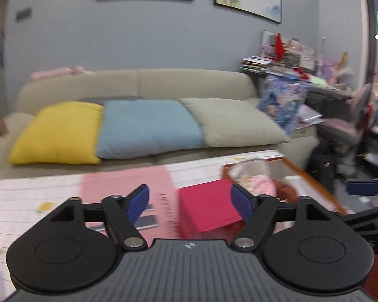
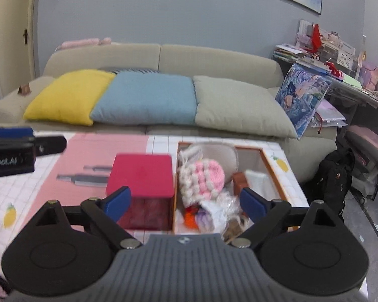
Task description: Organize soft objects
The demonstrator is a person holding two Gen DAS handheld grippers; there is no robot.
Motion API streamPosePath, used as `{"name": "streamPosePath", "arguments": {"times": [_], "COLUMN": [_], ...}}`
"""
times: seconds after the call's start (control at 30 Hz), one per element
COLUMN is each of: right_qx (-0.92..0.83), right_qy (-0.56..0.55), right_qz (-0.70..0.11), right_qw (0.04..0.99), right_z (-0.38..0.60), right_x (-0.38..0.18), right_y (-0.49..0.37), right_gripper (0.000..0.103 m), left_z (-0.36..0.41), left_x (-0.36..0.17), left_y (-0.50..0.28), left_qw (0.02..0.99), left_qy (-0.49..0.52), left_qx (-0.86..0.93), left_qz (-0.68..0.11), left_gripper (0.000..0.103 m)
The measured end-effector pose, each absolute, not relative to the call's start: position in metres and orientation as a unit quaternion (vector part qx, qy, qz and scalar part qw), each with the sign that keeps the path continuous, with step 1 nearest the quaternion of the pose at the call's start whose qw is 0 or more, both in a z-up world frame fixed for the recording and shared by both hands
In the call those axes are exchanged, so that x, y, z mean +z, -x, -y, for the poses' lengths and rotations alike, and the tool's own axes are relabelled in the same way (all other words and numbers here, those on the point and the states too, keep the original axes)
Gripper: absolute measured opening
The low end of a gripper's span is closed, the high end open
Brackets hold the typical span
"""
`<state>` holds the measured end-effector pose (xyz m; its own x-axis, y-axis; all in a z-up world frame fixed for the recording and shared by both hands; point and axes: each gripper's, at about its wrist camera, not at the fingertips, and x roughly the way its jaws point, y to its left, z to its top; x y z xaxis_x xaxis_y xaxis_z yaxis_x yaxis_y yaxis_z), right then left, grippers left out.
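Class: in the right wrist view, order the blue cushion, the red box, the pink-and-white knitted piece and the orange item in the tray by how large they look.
1. blue cushion
2. red box, though it sits nearer the camera
3. pink-and-white knitted piece
4. orange item, partly hidden

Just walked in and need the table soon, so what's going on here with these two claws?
A person holds two claws over the table, sorting soft items. Both the left claw and right claw are open and hold nothing. A wooden tray holds a pink and white knitted piece and other soft bits. A red box sits just left of it. Three cushions lie on the sofa behind.
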<state>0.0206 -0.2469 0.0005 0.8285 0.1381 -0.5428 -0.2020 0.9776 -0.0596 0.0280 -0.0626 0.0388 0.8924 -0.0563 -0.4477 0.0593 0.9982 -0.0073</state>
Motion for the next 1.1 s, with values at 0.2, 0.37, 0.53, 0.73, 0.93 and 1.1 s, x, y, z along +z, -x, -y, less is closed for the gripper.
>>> {"name": "streamPosePath", "arguments": {"times": [0.2, 0.37, 0.53, 0.73, 0.93, 1.1], "right_qx": [0.093, 0.081, 0.066, 0.061, 0.062, 0.064], "right_qy": [0.041, 0.039, 0.021, 0.005, 0.007, 0.012], "right_qz": [-0.308, -0.322, -0.335, -0.348, -0.351, -0.350], "right_qw": [0.946, 0.943, 0.940, 0.935, 0.934, 0.934], "right_z": [0.240, 0.241, 0.248, 0.254, 0.252, 0.251], "right_x": [-0.017, -0.028, -0.038, -0.045, -0.046, -0.046], "right_y": [-0.008, -0.011, -0.016, -0.019, -0.018, -0.018], "right_gripper": [0.091, 0.092, 0.092, 0.092, 0.092, 0.092], "left_z": [0.059, 0.061, 0.063, 0.065, 0.066, 0.066], "left_x": [0.017, 0.003, -0.009, -0.014, -0.014, -0.012], "left_y": [-0.013, -0.009, -0.005, -0.005, -0.005, -0.004], "left_qw": [0.965, 0.959, 0.954, 0.949, 0.948, 0.949], "left_qy": [-0.022, -0.021, -0.015, -0.017, -0.019, -0.017], "left_qx": [-0.021, -0.013, -0.002, -0.001, -0.003, -0.002], "left_qz": [-0.259, -0.283, -0.299, -0.315, -0.317, -0.315], "left_gripper": [0.092, 0.092, 0.092, 0.092, 0.092, 0.092]}}
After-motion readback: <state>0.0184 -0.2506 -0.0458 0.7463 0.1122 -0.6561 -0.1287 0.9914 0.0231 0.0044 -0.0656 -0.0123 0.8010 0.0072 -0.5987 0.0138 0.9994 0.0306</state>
